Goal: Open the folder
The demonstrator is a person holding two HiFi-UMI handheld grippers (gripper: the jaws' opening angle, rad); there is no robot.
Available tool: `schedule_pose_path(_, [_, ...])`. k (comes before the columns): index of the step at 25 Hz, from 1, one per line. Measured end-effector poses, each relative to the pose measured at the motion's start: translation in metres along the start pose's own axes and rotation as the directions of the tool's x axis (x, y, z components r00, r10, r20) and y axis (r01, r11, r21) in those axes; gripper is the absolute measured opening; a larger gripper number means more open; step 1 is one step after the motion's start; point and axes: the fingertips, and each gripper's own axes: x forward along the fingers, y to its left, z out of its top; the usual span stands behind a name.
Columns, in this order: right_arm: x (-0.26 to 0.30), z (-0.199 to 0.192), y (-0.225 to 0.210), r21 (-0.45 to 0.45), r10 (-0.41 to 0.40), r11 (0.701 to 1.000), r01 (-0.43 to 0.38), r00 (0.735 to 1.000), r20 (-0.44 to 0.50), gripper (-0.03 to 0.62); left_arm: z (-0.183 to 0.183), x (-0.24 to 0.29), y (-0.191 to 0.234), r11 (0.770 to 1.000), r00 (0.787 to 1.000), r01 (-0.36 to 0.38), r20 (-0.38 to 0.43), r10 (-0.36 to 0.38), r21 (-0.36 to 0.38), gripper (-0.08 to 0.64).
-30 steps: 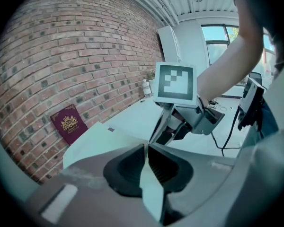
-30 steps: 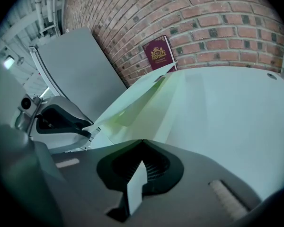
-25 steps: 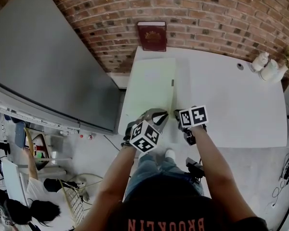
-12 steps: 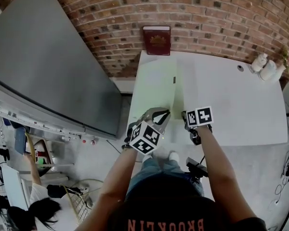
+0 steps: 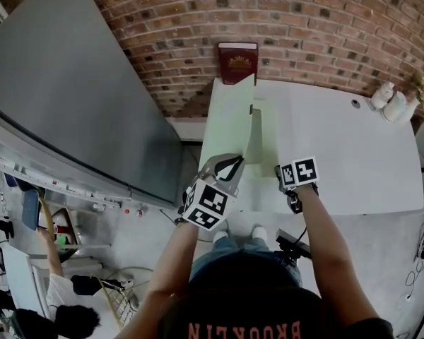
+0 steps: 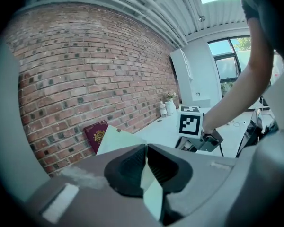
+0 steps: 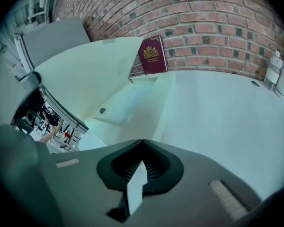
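Note:
A pale green folder (image 5: 266, 129) lies on the white table (image 5: 346, 154) at its left end. Its front cover (image 5: 230, 115) stands raised and tilted to the left, off the inner sheet. My left gripper (image 5: 234, 162) pinches the cover's near edge; its jaws are closing, with the sheet (image 6: 116, 140) between the pads (image 6: 132, 162). My right gripper (image 5: 283, 173) is shut on the near edge of the folder's lower sheet (image 7: 132, 108) and holds it on the table. In the right gripper view the raised cover (image 7: 85, 74) fills the upper left.
A dark red book (image 5: 238, 62) leans on the brick wall behind the folder. White bottles (image 5: 389, 96) stand at the table's far right corner. A big grey board (image 5: 71, 97) slopes to the left of the table. A person (image 5: 56, 316) is on the floor lower left.
My left gripper has risen and drawn the front cover up and leftward; the folder lay flat and closed a second ago. The right gripper stays at the near edge.

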Motion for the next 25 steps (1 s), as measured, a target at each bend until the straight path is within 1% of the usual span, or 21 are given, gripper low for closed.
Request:
schedule_pose_path(3, [0.001, 0.0, 0.0, -0.008, -0.007, 1.0, 0.007, 1.0, -0.021, 0.002, 0.002, -0.01, 0.014, 0.999, 1.0, -0.027, 0.011, 0.027, -0.03, 0.014])
schedule_pose_path(6, [0.001, 0.001, 0.0, -0.013, -0.017, 1.0, 0.017, 0.999, -0.034, 0.002, 0.008, -0.02, 0.029, 0.998, 0.998, -0.058, 0.014, 0.058, -0.025, 0.014])
schedule_pose_path(9, [0.0, 0.0, 0.001, -0.037, -0.038, 0.999, 0.037, 0.998, -0.042, 0.002, 0.015, -0.034, 0.044, 0.995, 0.995, -0.098, 0.024, 0.098, -0.023, 0.014])
schedule_pose_path(14, [0.001, 0.0, 0.002, -0.067, -0.058, 0.996, 0.055, 0.997, -0.043, 0.002, 0.009, -0.055, 0.068, 0.984, 0.984, -0.176, 0.019, 0.177, -0.041, 0.012])
schedule_pose_path(18, [0.001, 0.0, 0.002, -0.092, -0.068, 0.994, 0.063, 0.996, -0.057, 0.002, 0.004, -0.068, 0.084, 0.969, 0.971, -0.237, 0.001, 0.238, -0.068, 0.012])
schedule_pose_path(22, [0.001, 0.0, 0.002, -0.112, -0.08, 0.991, 0.071, 0.994, -0.074, 0.002, -0.001, -0.077, 0.103, 0.945, 0.95, -0.313, -0.035, 0.311, -0.098, 0.018])
schedule_pose_path(25, [0.001, 0.0, 0.002, -0.116, -0.086, 0.99, 0.077, 0.993, -0.076, 0.002, -0.007, -0.083, 0.115, 0.929, 0.935, -0.353, -0.071, 0.347, -0.115, 0.033])
